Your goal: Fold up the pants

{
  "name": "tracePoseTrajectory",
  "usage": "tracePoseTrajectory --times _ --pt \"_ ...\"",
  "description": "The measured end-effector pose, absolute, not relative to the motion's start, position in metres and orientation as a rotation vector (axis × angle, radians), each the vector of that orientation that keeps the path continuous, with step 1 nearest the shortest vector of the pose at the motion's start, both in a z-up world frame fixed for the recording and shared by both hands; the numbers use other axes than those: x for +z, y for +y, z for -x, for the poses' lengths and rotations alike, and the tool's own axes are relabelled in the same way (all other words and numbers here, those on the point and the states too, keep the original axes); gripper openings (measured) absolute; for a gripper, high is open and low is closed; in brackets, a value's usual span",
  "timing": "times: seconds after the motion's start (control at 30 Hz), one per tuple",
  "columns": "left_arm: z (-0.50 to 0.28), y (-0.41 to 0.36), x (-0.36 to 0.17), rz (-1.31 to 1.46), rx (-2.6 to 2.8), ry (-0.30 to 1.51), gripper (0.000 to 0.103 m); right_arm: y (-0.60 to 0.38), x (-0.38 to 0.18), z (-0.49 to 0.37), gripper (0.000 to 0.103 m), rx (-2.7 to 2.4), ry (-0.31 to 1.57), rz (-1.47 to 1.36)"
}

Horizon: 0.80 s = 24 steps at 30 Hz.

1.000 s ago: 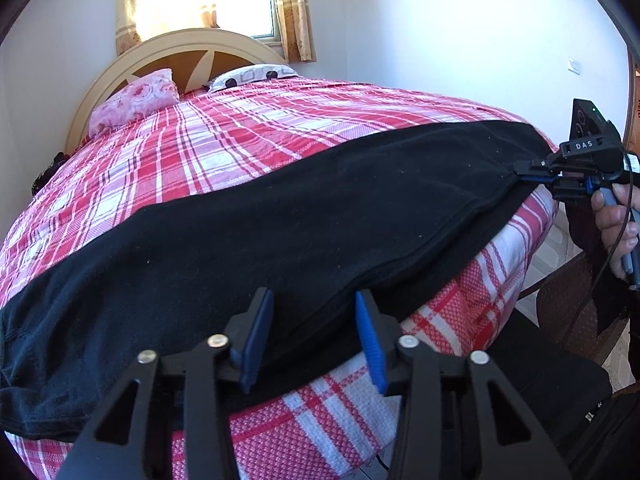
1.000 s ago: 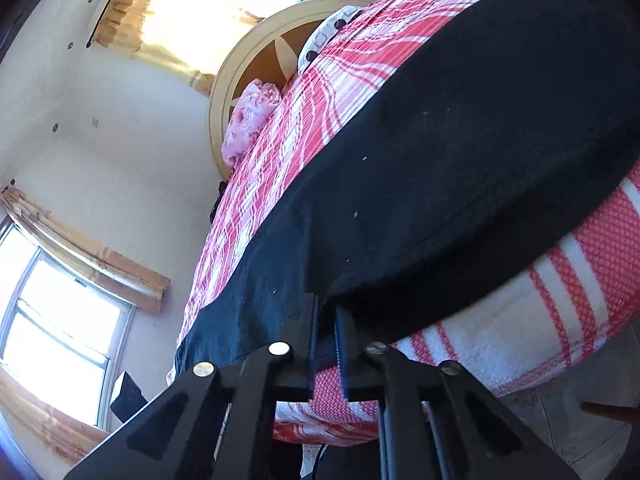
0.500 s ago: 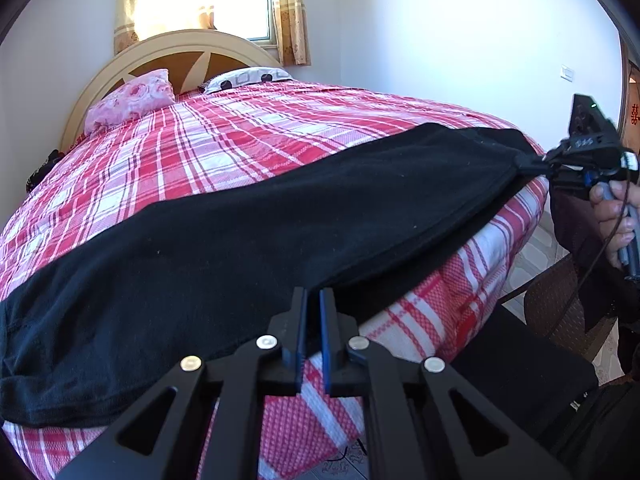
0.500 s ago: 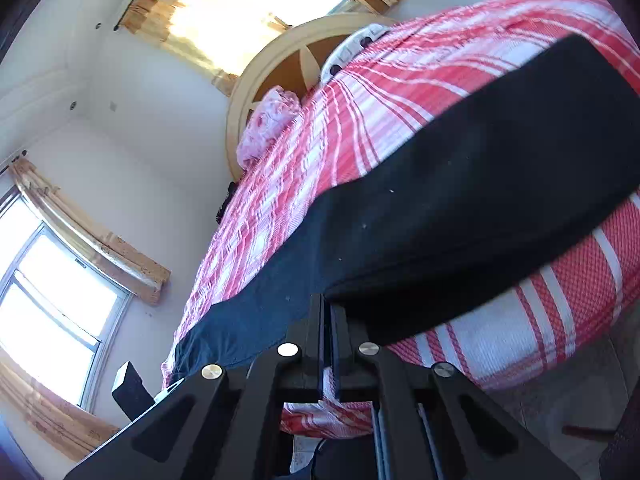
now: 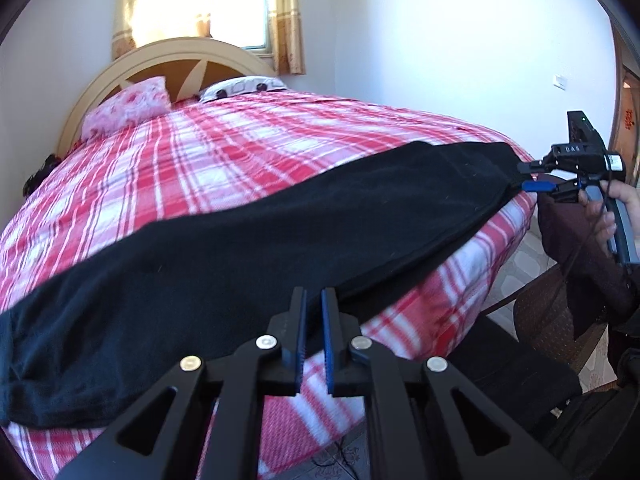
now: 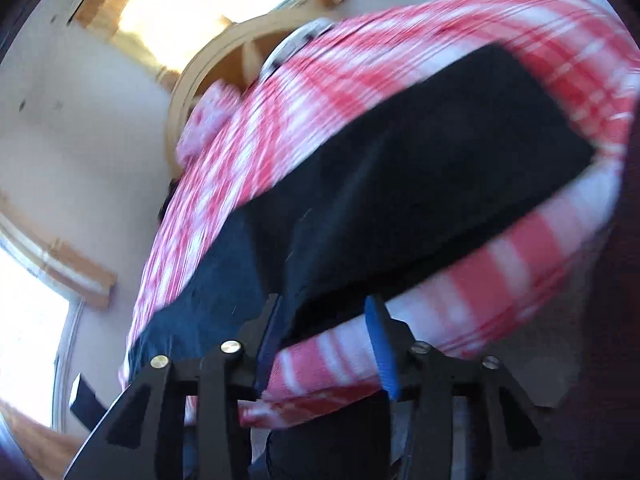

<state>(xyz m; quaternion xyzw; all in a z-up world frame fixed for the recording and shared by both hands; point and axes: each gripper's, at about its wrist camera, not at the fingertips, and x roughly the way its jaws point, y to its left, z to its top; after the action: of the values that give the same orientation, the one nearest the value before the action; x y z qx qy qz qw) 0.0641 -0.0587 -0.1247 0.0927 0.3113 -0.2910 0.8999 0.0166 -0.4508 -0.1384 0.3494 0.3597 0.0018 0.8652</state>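
Lengthwise across the red-and-white plaid bedspread [image 5: 224, 160] lie the black fabric pants [image 5: 248, 248]. Left gripper [image 5: 314, 300]: jaws clamped on the pants' near edge. Right gripper [image 6: 326, 320]: jaws just opening, apart around the pants' corner, pads clear of it.

Left tool [image 5: 313, 334] clamped on black pants [image 5: 240, 256] hem, bed [image 5: 200, 160].

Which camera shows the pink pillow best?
The left wrist view: the pink pillow is sharp there, leaning against the headboard. In the right wrist view it is only a small blurred patch.
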Motion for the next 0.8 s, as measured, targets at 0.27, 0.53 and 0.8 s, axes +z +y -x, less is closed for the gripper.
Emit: tracePoseTrajectory --times 0.27,0.53,0.8 --pt "-0.095 -0.095 -0.134 -0.205 -0.673 0.689 0.009 -0.547 -0.131 0.017 0.045 -0.312 0.631 -0.821" --pt "-0.096 -0.094 -0.151 -0.151 -0.653 0.713 0.012 -0.583 -0.136 0.014 0.045 -0.357 0.639 -0.823" --pt "-0.095 -0.093 -0.152 -0.14 -0.653 0.706 0.013 -0.576 -0.15 -0.003 0.011 -0.333 0.703 -0.782"
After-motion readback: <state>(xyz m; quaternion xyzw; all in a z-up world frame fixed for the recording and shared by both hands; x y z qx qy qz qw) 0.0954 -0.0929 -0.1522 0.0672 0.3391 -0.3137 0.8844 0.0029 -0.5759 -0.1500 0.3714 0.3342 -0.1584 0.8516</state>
